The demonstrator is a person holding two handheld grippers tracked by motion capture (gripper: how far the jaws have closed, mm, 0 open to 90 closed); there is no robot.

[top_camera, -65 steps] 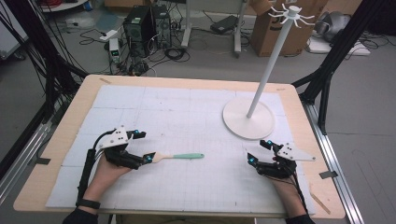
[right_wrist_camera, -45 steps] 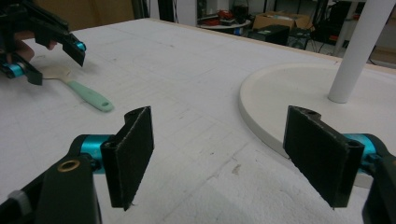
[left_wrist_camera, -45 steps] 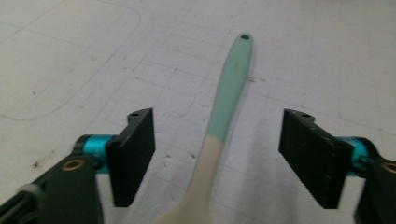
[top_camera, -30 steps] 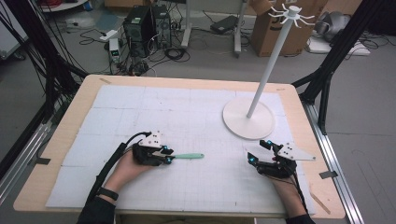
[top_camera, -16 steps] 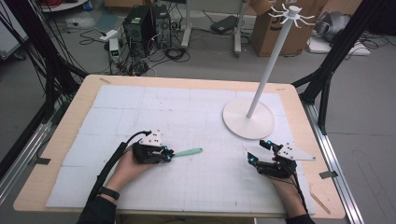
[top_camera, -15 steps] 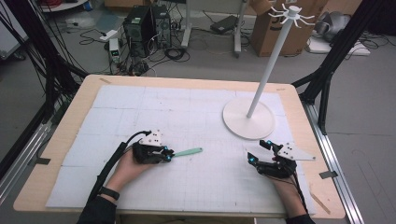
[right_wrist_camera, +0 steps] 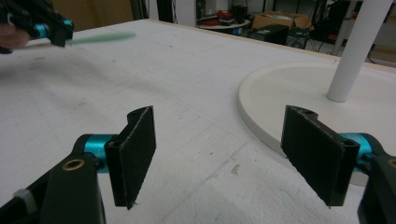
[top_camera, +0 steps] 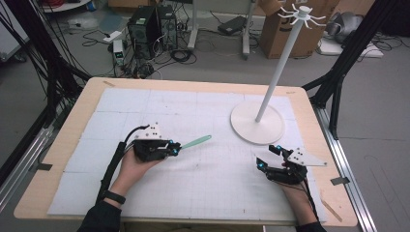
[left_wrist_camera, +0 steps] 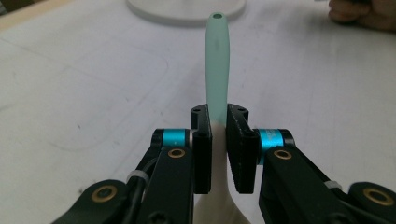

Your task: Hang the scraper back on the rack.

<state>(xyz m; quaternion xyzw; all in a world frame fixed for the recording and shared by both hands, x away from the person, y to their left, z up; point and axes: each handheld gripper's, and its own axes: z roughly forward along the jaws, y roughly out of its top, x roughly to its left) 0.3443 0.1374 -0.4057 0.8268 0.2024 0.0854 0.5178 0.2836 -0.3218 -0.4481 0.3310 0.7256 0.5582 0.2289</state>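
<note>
A spatula with a mint-green handle (top_camera: 196,141) and a white blade end is held off the mat by my left gripper (top_camera: 173,148), left of the table's middle. In the left gripper view the jaws are shut on the spatula (left_wrist_camera: 217,70), whose handle points away toward the stand's base; the white blade (left_wrist_camera: 215,200) runs back under the jaws. My right gripper (top_camera: 267,157) rests at the front right, open, nothing between its pads (right_wrist_camera: 136,151). From the right gripper view the left gripper (right_wrist_camera: 46,25) and the green handle (right_wrist_camera: 100,38) appear at the far left.
A white hook stand (top_camera: 282,63) with a round base (top_camera: 256,124) rises at the table's back right; its base (right_wrist_camera: 289,98) lies just ahead of my right gripper. A white gridded mat (top_camera: 193,111) covers the wooden table. Cables and boxes lie on the floor beyond.
My left gripper moved right to the spatula, shut on its near end and lifted it, so the handle now tilts up and away. The right gripper stayed still.
</note>
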